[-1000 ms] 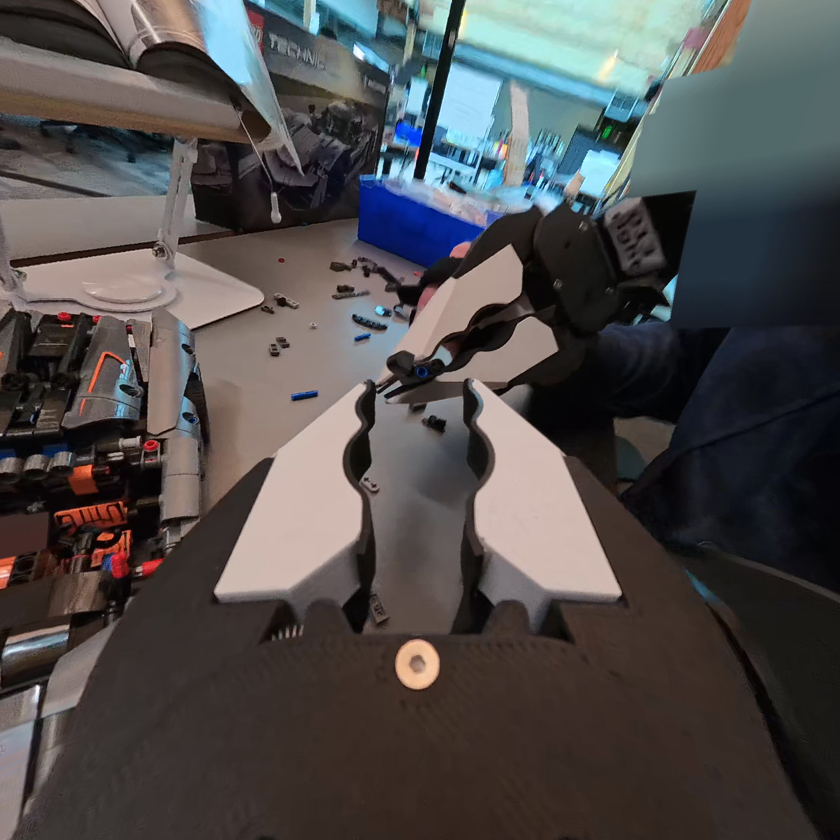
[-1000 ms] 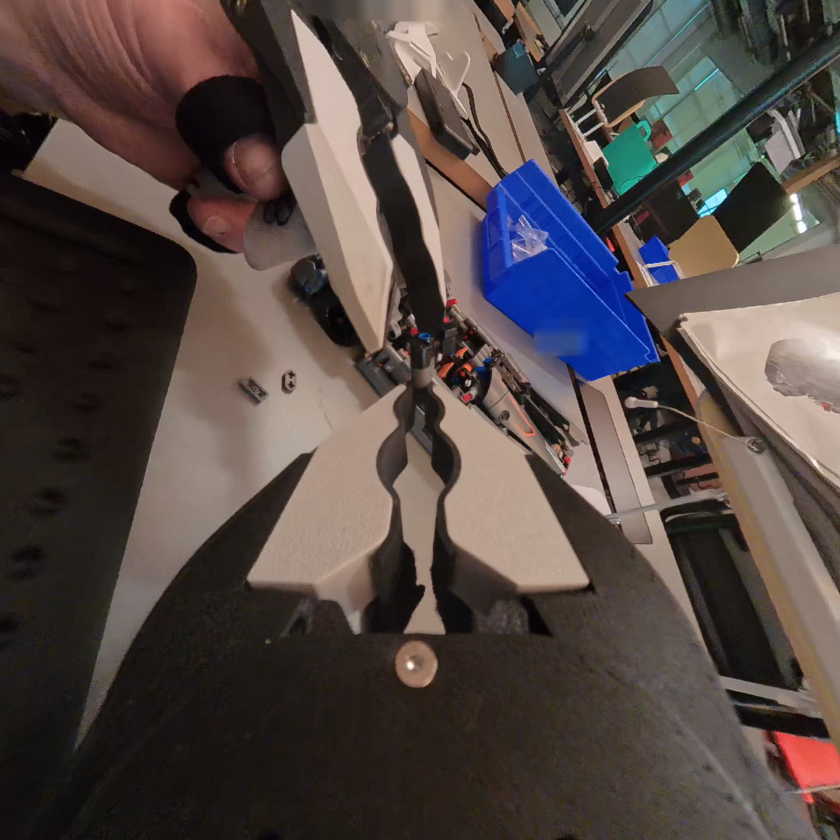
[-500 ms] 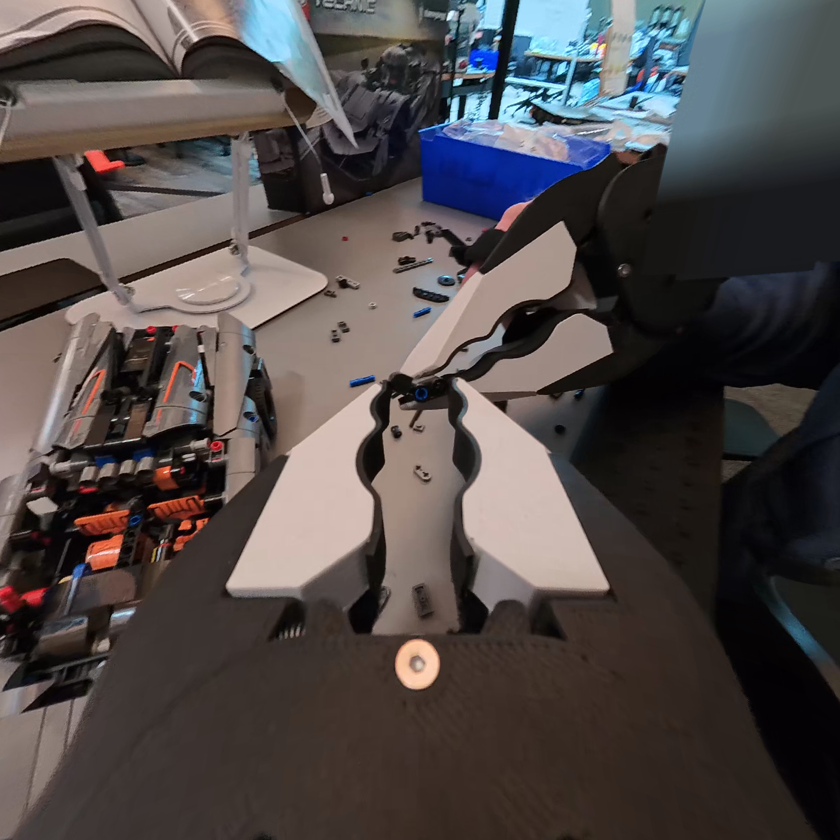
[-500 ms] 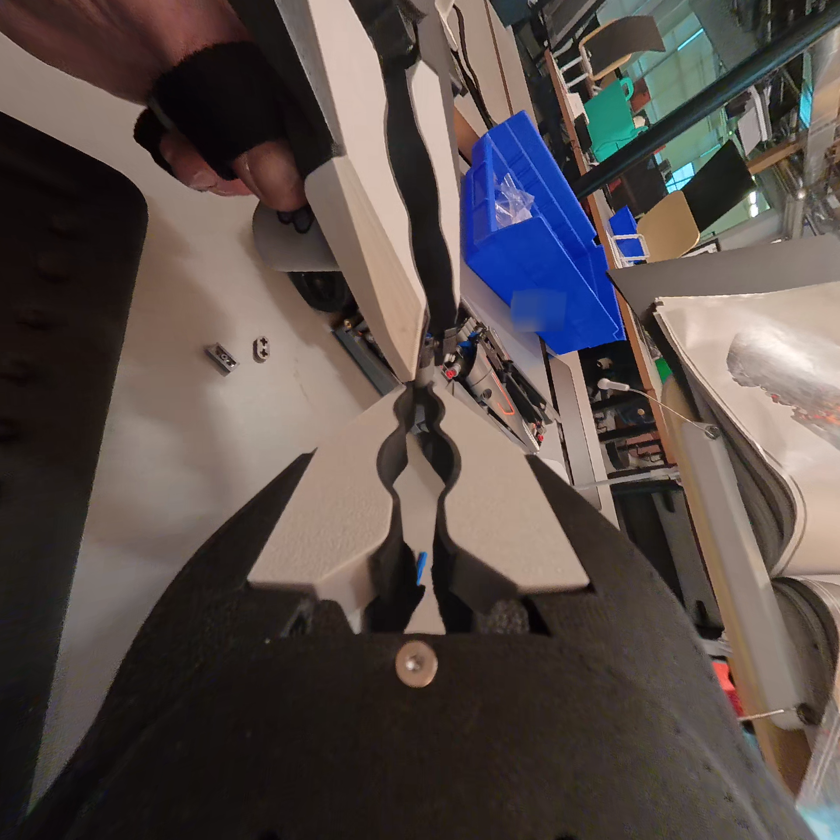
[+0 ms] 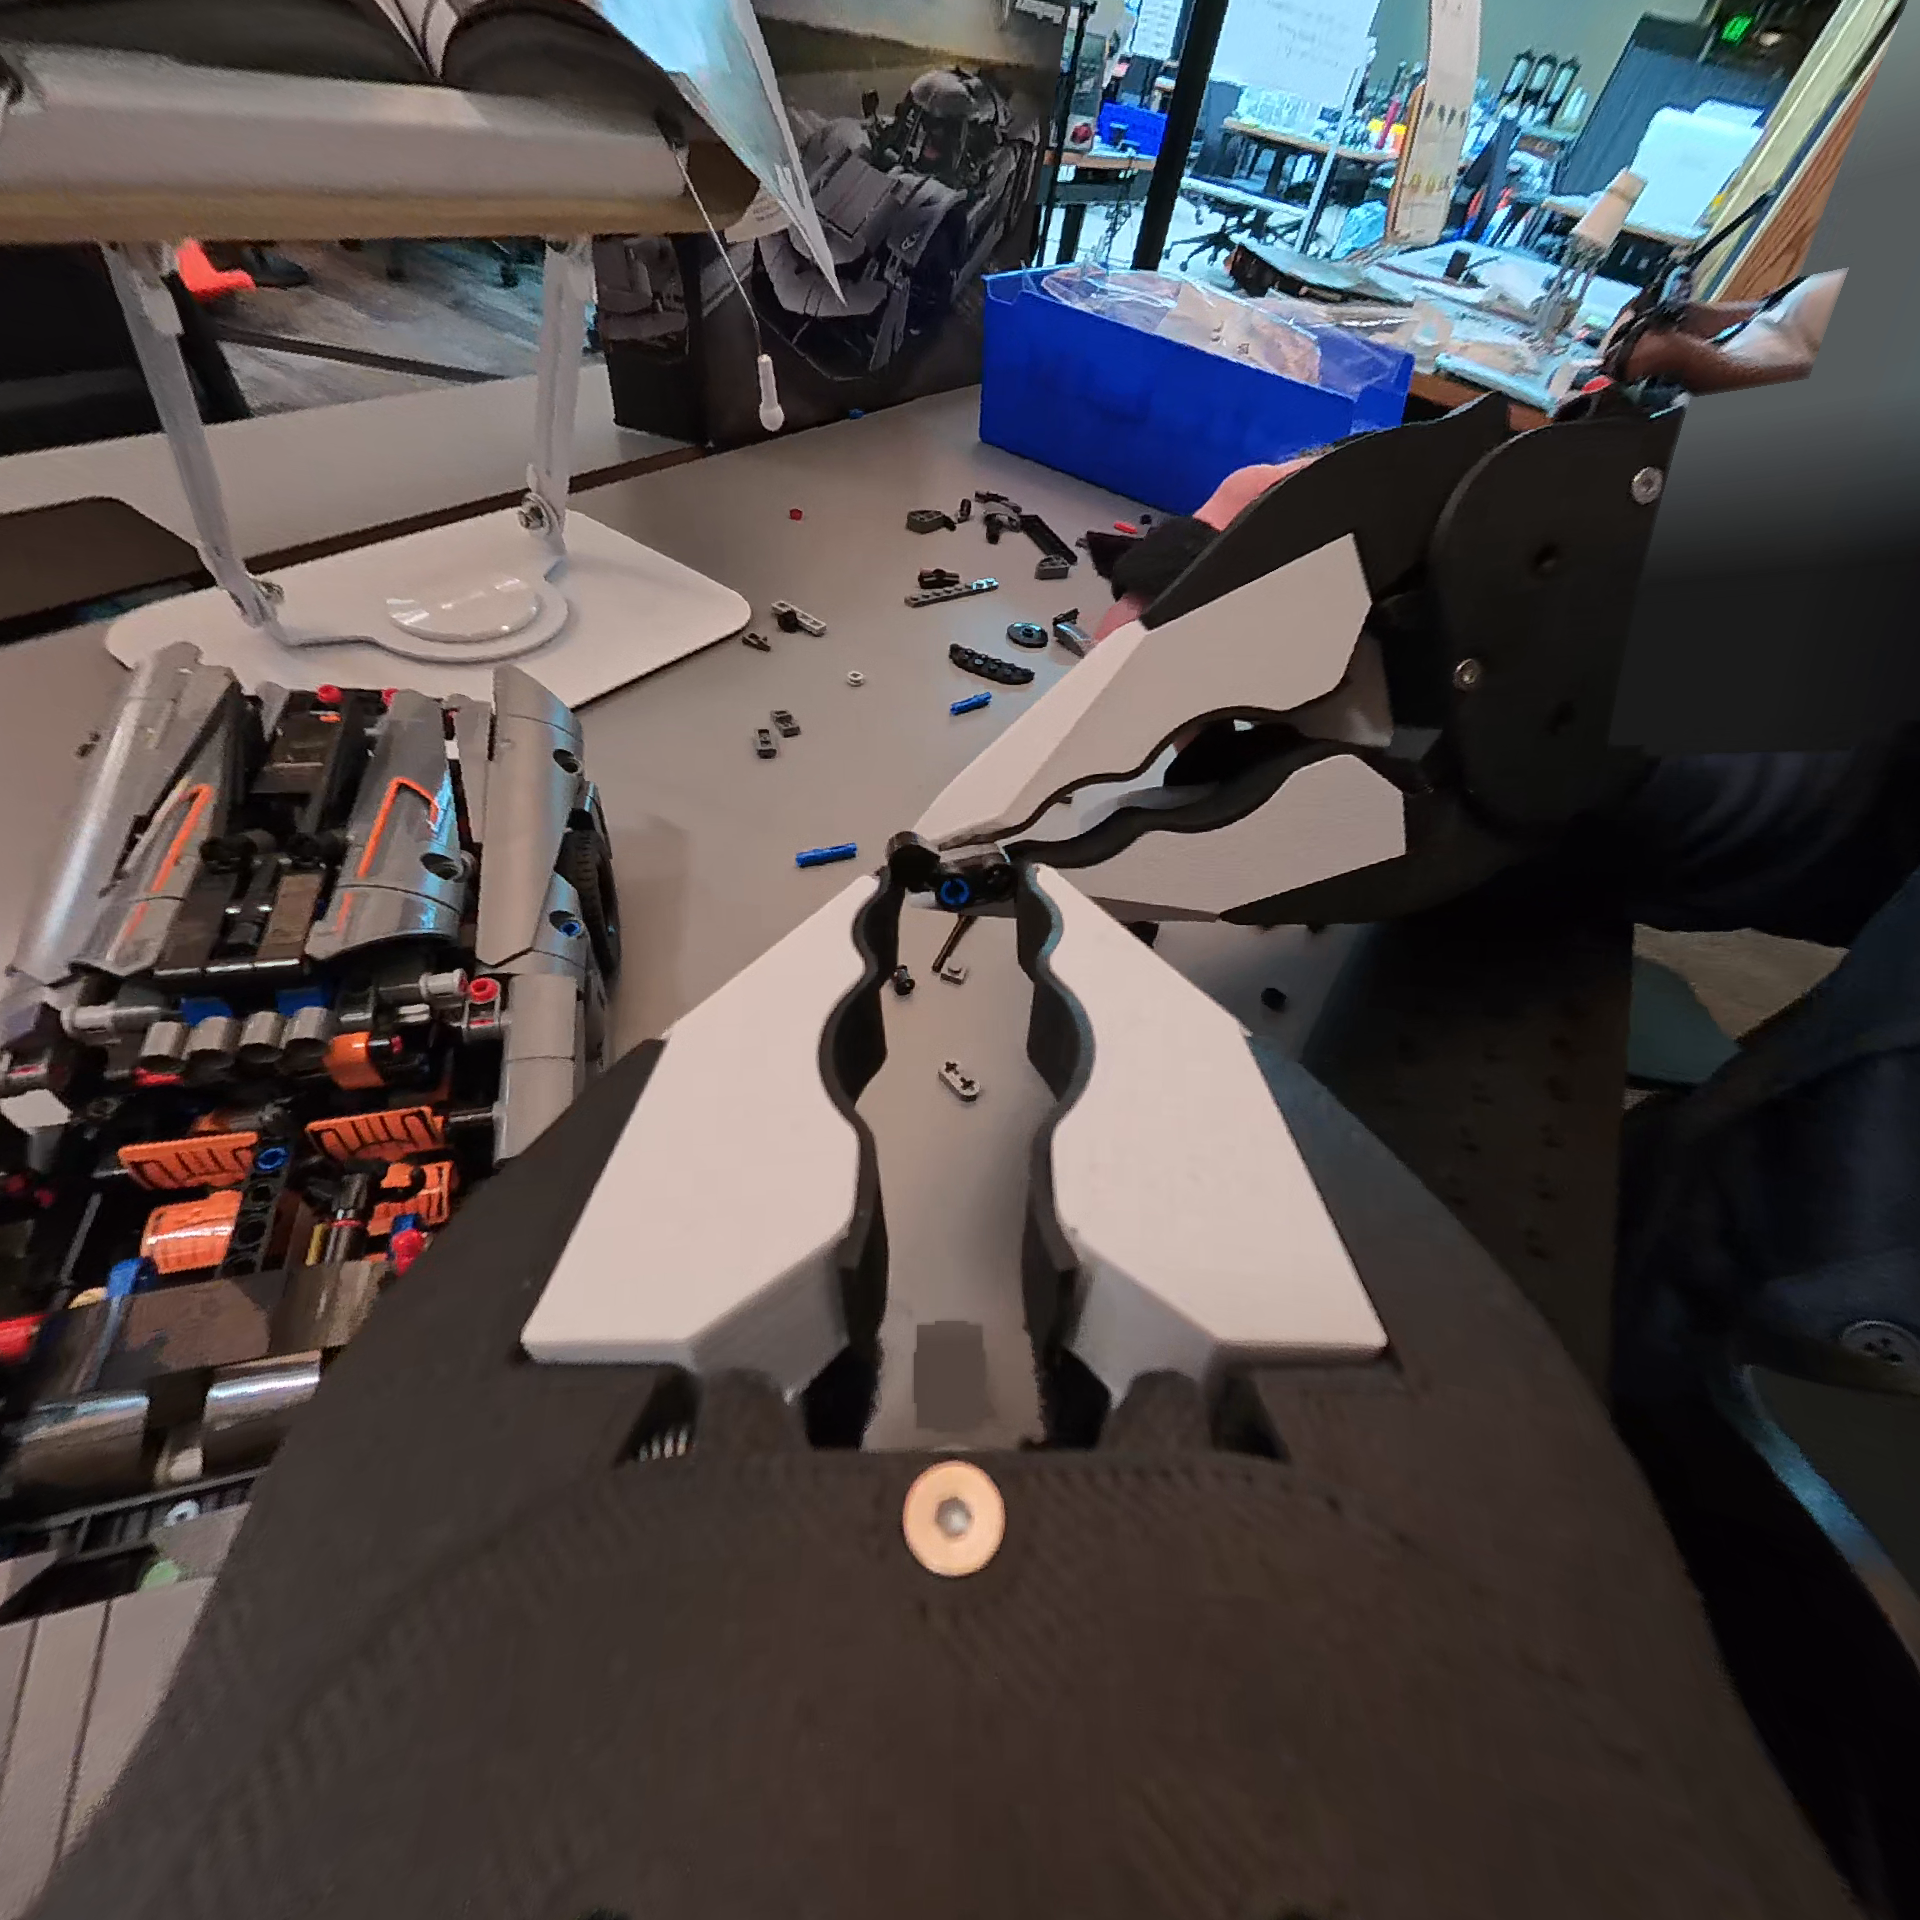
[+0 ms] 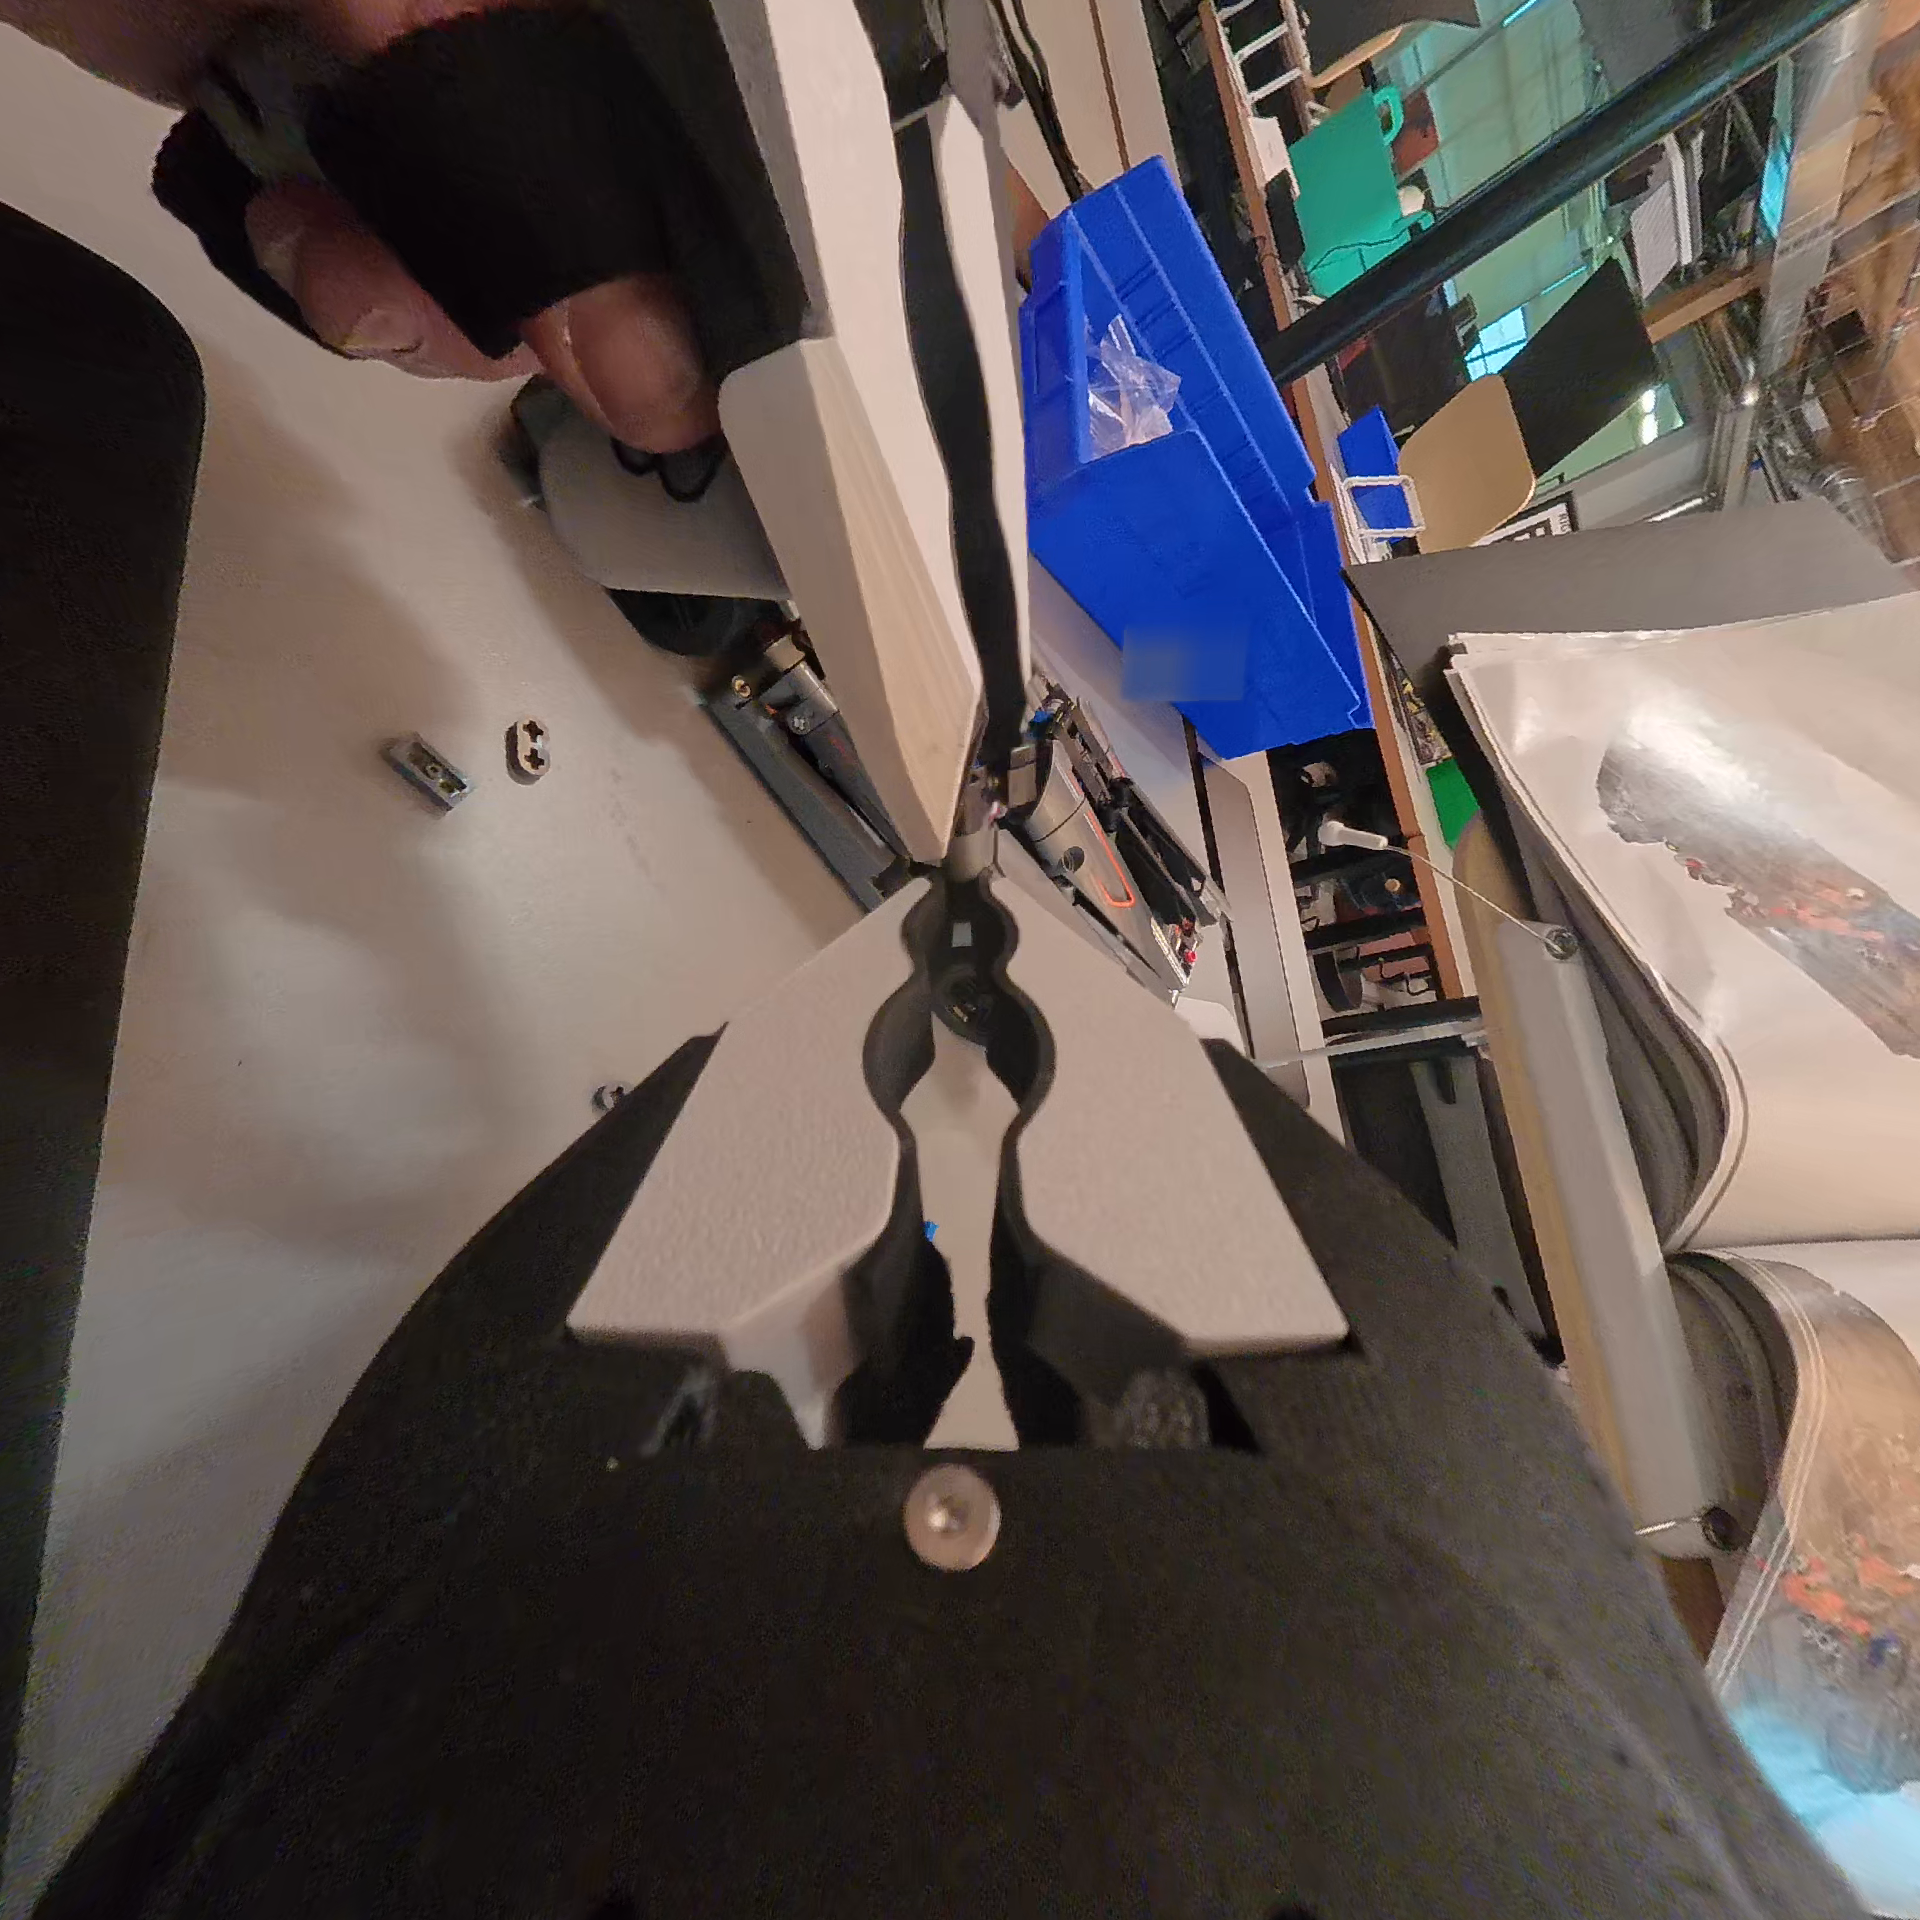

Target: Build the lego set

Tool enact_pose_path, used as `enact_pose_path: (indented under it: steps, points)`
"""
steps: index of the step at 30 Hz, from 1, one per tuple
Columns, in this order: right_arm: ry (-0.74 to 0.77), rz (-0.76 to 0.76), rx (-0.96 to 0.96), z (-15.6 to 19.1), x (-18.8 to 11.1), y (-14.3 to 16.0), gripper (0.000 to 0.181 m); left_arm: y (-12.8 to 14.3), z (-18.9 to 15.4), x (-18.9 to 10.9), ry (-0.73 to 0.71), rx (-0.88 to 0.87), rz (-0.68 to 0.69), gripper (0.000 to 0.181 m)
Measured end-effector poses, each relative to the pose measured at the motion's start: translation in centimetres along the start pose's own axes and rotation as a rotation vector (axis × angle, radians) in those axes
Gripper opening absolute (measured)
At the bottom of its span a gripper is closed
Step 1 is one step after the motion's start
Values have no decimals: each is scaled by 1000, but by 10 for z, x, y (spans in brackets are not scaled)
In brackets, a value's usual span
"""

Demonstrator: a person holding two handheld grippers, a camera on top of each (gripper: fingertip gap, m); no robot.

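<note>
A small black piece with a blue pin [image 5: 951,883] hangs between both grippers above the grey table. My right gripper [image 5: 987,847] comes in from the right and is shut on it. My left gripper [image 5: 954,894] has narrowed around the same piece, and its fingertips touch both ends. In the right wrist view my right gripper [image 6: 958,899] pinches the piece [image 6: 966,852], and the left gripper [image 6: 982,800] meets it from above. The part-built grey, black and orange car model [image 5: 291,935] lies to the left and also shows behind the tips in the right wrist view [image 6: 1101,831].
Loose small parts [image 5: 987,582] are scattered mid-table, and two grey ones [image 6: 426,769] lie nearby. A blue bin [image 5: 1174,416] stands at the back. A white book stand [image 5: 457,613] holds the open manual [image 6: 1714,831]. A black perforated mat [image 5: 1455,1091] is at the right.
The left gripper has moved up to the piece in the right gripper and narrowed its jaws around it. The view has swung to show more of the car model.
</note>
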State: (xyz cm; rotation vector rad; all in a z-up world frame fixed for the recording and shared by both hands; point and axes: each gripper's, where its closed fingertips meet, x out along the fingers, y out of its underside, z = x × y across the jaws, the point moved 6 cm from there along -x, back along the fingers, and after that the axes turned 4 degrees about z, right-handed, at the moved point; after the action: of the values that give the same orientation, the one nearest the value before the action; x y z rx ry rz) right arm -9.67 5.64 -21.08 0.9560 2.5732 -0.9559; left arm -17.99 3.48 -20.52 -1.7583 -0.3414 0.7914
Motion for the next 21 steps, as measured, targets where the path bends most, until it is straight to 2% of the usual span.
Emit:
enact_pose_path:
  steps: [3,5,16,21]
  points:
    - [-2,1,-2,0,0,1,0,1,1,0,14,-14,0,19]
    - [-2,-7,5,-1,0,1,0,1,0,0,28,-11,0,12]
    - [-13,-42,-3,-6,-3,3,0,-3,1,2,43,13,-32,12]
    - [-131,-126,133,-7,-3,4,15,-5,1,-1,61,15,-79,12]
